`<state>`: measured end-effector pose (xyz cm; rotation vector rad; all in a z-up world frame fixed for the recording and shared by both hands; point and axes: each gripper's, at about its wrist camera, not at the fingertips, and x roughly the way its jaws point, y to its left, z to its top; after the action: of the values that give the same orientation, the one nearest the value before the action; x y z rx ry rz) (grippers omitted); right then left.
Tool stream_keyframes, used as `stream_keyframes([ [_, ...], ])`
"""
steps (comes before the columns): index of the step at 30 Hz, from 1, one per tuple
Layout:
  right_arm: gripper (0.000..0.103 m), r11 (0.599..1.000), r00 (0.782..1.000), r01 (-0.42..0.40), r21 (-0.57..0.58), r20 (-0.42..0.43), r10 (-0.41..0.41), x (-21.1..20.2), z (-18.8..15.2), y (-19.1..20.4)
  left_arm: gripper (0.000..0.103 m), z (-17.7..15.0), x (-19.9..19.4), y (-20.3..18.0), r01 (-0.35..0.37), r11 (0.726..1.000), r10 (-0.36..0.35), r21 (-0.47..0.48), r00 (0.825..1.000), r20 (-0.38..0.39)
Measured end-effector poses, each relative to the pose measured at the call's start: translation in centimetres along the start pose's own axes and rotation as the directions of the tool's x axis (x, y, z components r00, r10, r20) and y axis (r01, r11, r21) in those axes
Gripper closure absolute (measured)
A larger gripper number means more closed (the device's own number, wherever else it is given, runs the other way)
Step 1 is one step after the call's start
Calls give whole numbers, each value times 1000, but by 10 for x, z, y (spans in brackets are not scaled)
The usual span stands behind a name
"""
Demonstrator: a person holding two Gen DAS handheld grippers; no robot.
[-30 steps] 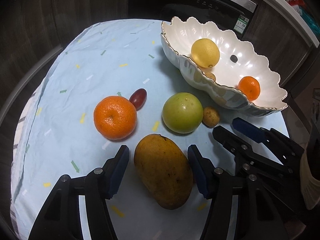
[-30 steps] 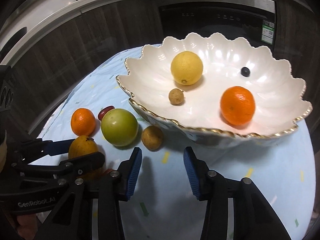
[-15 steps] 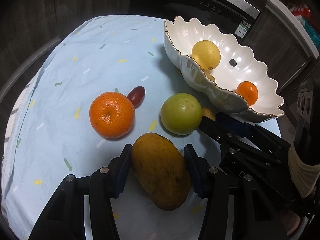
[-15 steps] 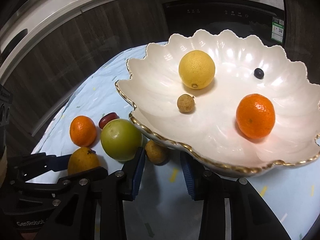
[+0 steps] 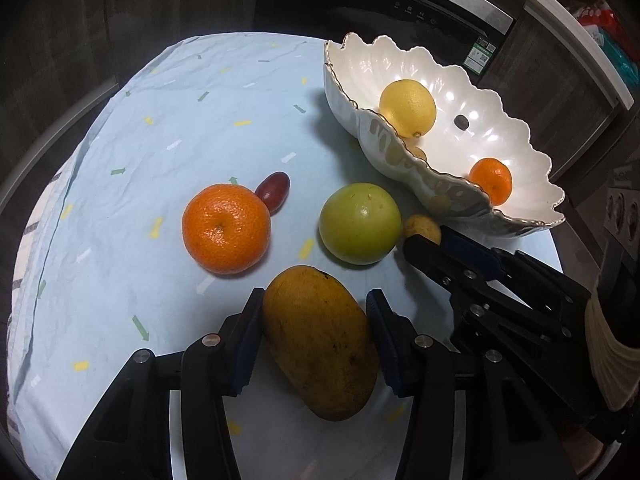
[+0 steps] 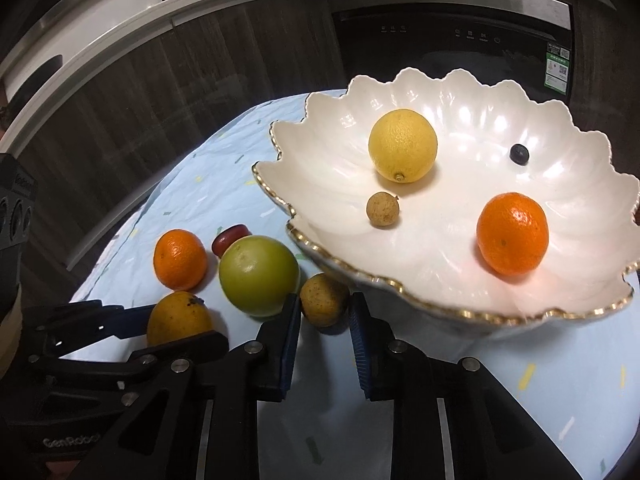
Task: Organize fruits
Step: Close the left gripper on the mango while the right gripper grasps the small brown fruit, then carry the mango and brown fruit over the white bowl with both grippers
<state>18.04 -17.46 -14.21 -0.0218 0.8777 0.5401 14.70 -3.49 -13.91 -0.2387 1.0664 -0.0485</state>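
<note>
Mango (image 5: 320,344) first: a second ago the left gripper (image 5: 314,332) stood wide of it on the pale blue tablecloth (image 5: 168,128); now its closing jaws sit against both flanks, the fruit lengthwise between them, near edge of the table. That reads as a grasp nearly made, ready for the scalloped white bowl (image 6: 472,92) at far right, which already holds a lemon (image 6: 402,144), a mandarin (image 6: 512,232), a longan (image 6: 383,210) and a blueberry (image 6: 519,154). The right gripper (image 6: 324,318) has advanced and is closing too: the small brown fruit (image 6: 322,298), just beside the bowl's near-left rim, now lies at its fingertips, apparently not yet pinched.
</note>
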Motion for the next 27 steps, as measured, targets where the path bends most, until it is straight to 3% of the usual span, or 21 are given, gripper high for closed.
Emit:
stream_keyframes([
  [27, 77, 998, 992, 58, 39, 113, -62, -70, 3, 14, 55, 9, -55, -17, 13, 997, -22, 80, 993, 120],
])
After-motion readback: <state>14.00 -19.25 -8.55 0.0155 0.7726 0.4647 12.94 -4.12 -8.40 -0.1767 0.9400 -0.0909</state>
